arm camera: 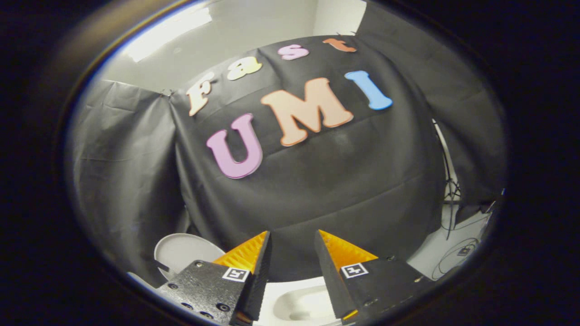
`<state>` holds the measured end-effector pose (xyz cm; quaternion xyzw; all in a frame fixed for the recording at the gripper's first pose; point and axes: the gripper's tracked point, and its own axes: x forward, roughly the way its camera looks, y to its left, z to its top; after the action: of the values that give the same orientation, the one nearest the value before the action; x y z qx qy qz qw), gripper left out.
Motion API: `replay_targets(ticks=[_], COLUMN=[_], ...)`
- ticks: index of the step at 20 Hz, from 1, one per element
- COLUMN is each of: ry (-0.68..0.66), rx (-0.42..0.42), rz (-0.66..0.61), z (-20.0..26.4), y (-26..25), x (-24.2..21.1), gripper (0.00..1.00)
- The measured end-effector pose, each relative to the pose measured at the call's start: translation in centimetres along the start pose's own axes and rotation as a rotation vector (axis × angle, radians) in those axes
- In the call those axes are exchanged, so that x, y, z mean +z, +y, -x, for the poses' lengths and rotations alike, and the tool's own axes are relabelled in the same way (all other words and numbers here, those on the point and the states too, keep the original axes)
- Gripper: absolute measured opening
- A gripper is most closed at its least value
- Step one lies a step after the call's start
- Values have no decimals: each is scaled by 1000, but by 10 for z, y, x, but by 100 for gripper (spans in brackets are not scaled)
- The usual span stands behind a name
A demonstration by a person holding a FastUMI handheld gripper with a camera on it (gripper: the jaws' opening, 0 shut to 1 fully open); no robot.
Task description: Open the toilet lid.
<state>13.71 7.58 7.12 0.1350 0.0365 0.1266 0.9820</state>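
- The toilet lid (183, 251) shows as a pale, smooth, rounded plate to the left of the left finger, partly hidden behind that finger's body.
- It appears raised rather than lying flat: its broad face is turned towards the camera and its rounded top edge points up against the black cloth wall (344, 181). With so much of it covered, I cannot tell how its long axis runs.
- Its surface is plain off-white with a soft sheen and a slightly darker rim; no hinge can be made out.
- Below and between the fingers lies the toilet bowl (301, 303), white and glossy, with a curved hollow showing in the gap between them.
- The gripper (293, 235) has its fingers spread apart with a clear gap between the tips; they hold nothing and touch nothing, and the tips point at the cloth wall above the bowl.
- Each finger carries a small square marker on its body.
- Right of the right finger, a pale floor (446, 253) runs along the foot of the cloth, with thin dark cables (457, 256) looping over it.
- Further right, a slim stand (451, 181) rises beside the cloth.
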Motion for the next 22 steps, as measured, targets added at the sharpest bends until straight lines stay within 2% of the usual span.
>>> replay_targets(ticks=[7,15,19,21,22], ry=[5,48,136,172,187], rx=[-117,-76,-43,-55,-67], rz=[-75,-105,-16,87,136], z=[45,75,96,105,109], y=[-134,-221,-238,-244,-247], x=[2,-1,-7,-9,-8], gripper=[59,57,56,56,53])
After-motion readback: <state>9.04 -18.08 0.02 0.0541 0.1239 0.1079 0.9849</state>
